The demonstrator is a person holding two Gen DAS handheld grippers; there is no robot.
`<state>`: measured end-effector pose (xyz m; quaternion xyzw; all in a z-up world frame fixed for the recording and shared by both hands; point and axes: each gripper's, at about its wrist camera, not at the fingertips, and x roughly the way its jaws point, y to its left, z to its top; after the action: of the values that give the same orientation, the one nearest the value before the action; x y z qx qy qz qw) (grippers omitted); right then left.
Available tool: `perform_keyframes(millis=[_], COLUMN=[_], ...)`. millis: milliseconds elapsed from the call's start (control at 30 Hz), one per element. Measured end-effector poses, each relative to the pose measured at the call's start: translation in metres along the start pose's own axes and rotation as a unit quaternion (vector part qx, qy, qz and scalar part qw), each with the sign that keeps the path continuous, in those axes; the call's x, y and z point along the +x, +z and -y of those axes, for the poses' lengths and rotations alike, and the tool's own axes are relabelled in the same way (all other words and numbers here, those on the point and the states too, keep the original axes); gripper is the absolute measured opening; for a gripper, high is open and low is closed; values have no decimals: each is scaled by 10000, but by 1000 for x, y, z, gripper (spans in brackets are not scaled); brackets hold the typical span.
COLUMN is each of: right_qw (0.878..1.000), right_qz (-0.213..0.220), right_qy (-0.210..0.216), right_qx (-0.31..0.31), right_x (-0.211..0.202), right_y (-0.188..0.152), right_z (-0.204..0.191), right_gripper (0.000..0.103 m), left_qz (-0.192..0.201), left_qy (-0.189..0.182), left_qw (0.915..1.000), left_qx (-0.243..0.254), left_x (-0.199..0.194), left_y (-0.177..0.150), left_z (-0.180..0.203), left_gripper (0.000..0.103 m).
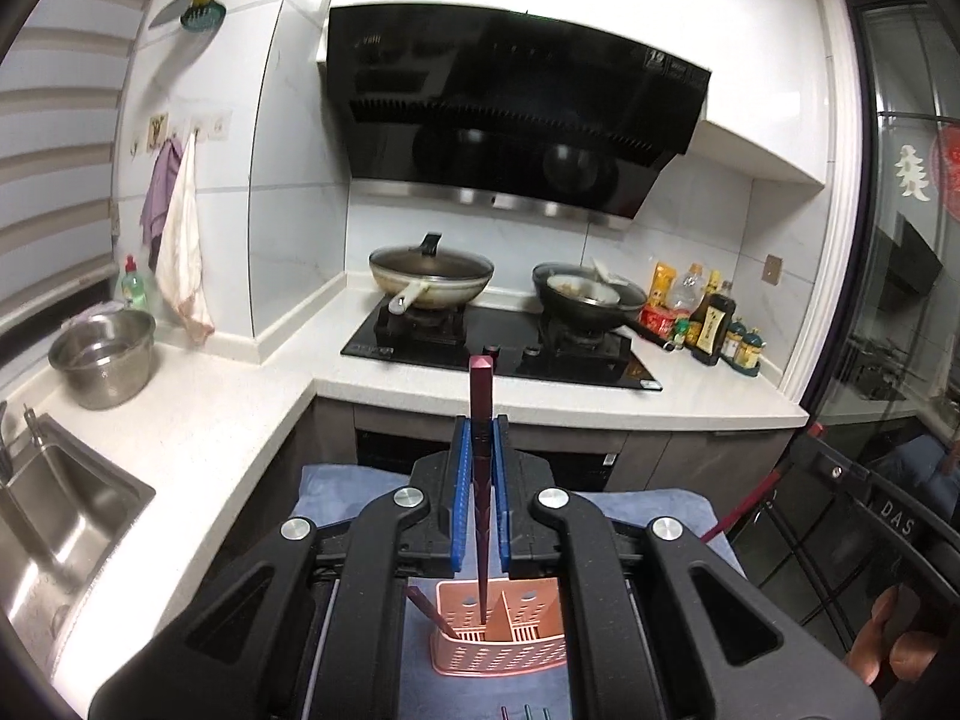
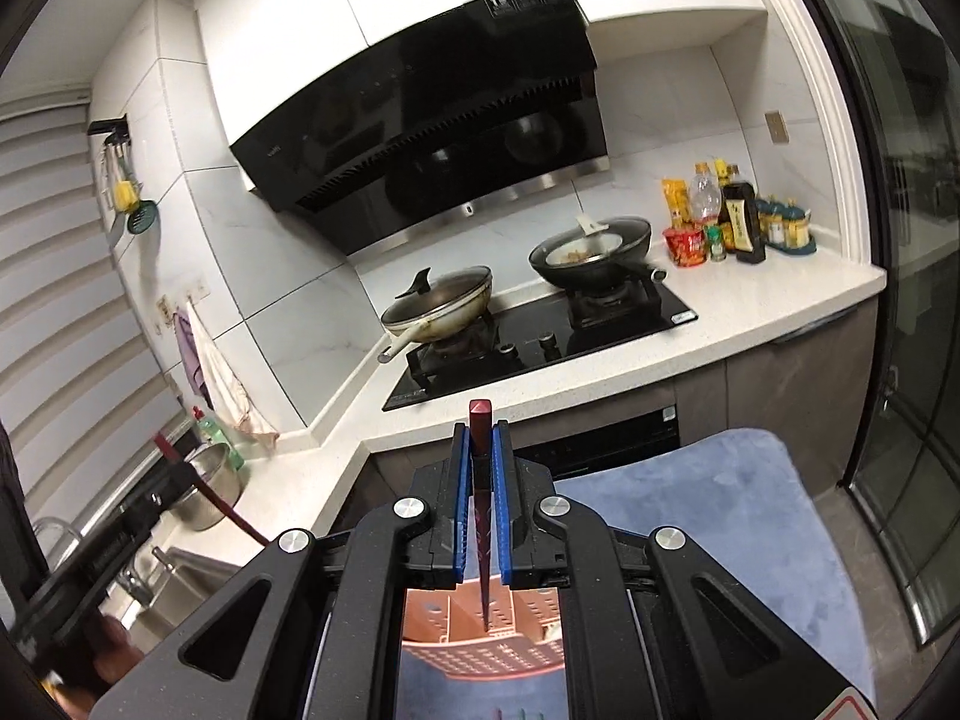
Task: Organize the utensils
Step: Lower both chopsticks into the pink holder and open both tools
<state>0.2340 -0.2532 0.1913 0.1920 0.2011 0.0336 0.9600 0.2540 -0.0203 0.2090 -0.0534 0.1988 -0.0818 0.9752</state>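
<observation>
In the left gripper (image 1: 479, 468) a dark red square-ended chopstick (image 1: 482, 396) is pinched between blue pads; a slip could be caused by tilt. Its tip is seen over the pink perforated plastic holder (image 1: 501, 654). Likewise, the right gripper (image 2: 480, 474) is clamped on another dark red chopstick (image 2: 480, 420), tip above the same holder (image 2: 480, 648).

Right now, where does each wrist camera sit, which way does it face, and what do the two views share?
Left wrist: on the left gripper, facing the stove head-on; its blue fingers clamp a dark red chopstick above a pink holder; fingers of a hand show bottom right.
Right wrist: on the right gripper, facing the stove from further right, tilted; it clamps another chopstick.
Shared: stove, both pans, hood, pink holder, blue cloth.
</observation>
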Motion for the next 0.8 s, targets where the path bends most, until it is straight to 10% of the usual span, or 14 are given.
perform_keyframes(millis=[800], right_qw=[9962], right_qz=[-830], right_qy=[-158], right_qx=[-198], right_x=[68], right_y=[-55], right_z=[10], right_gripper=[8], left_qz=[-687], left_qy=[53], left_qw=[9971], left_qx=[-338], left_x=[54], left_y=[-39], left_z=[-22], left_gripper=[9])
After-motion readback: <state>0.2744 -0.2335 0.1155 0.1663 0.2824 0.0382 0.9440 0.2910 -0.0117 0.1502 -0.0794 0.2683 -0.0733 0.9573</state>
